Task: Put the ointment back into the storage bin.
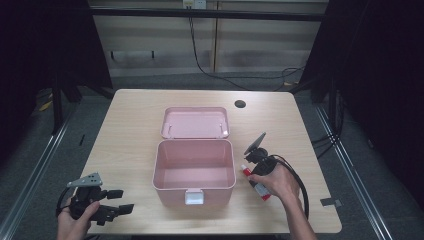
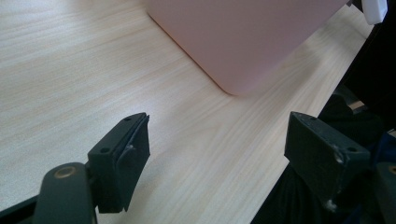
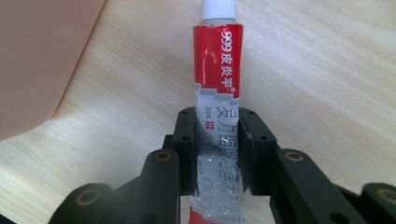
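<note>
A red and silver ointment tube [image 3: 217, 79] with a white cap lies on the wooden table, just right of the open pink box [image 1: 194, 171]. My right gripper [image 3: 217, 140] is shut on the tube's silver lower half, both pads pressed against its sides. In the high view the right gripper [image 1: 257, 172] sits over the tube [image 1: 258, 189], held by a hand. My left gripper [image 1: 117, 201] rests near the table's front left corner, pointing toward the box, jaws wide apart with nothing between them. The left gripper view shows its open jaws [image 2: 217, 154] facing the box's pink corner [image 2: 247, 42].
The box's pink lid [image 1: 195, 122] lies flat behind it, and a white latch [image 1: 194, 197] sits on the box's front wall. A round cable hole [image 1: 240, 104] marks the table's far right. Bare tabletop [image 1: 125, 135] stretches left of the box.
</note>
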A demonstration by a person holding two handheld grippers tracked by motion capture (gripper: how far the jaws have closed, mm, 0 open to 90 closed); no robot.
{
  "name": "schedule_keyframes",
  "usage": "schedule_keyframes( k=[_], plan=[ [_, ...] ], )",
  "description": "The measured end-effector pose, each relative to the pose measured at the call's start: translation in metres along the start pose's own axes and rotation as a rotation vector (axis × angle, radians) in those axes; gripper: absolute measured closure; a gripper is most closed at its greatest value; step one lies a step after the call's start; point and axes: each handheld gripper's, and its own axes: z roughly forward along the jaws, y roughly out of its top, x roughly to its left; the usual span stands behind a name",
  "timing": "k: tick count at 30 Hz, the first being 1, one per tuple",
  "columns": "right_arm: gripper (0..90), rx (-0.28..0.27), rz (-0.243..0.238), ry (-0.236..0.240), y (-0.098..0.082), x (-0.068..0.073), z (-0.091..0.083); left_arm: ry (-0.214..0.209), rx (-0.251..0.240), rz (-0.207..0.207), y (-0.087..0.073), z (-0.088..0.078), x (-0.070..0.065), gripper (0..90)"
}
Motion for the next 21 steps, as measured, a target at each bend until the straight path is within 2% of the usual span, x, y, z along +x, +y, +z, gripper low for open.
schedule_keyframes(
  k=[4,8,11,13,17,21],
  plan=[
    [71.5,-0.008,-0.038,0.019,-0.002,0.001,-0.003,-0.001,0.003,-0.001,0.000,0.000,0.000,22.1],
    [71.5,-0.011,-0.043,0.032,-0.005,0.001,-0.007,0.001,0.000,-0.001,0.000,0.000,0.000,22.1],
    [71.5,-0.022,-0.057,0.064,-0.007,0.000,-0.011,-0.001,0.001,-0.001,0.000,0.000,0.000,22.1],
    [71.4,-0.017,-0.068,0.056,-0.009,-0.001,-0.015,-0.003,0.003,0.000,0.000,0.000,0.000,22.1],
    [71.4,-0.032,-0.069,0.093,-0.014,-0.003,-0.019,0.003,0.001,-0.001,0.000,0.000,0.000,22.1],
    [71.4,-0.039,-0.094,0.108,-0.017,-0.004,-0.023,0.000,0.004,0.000,0.000,0.000,0.000,22.1]
  ],
)
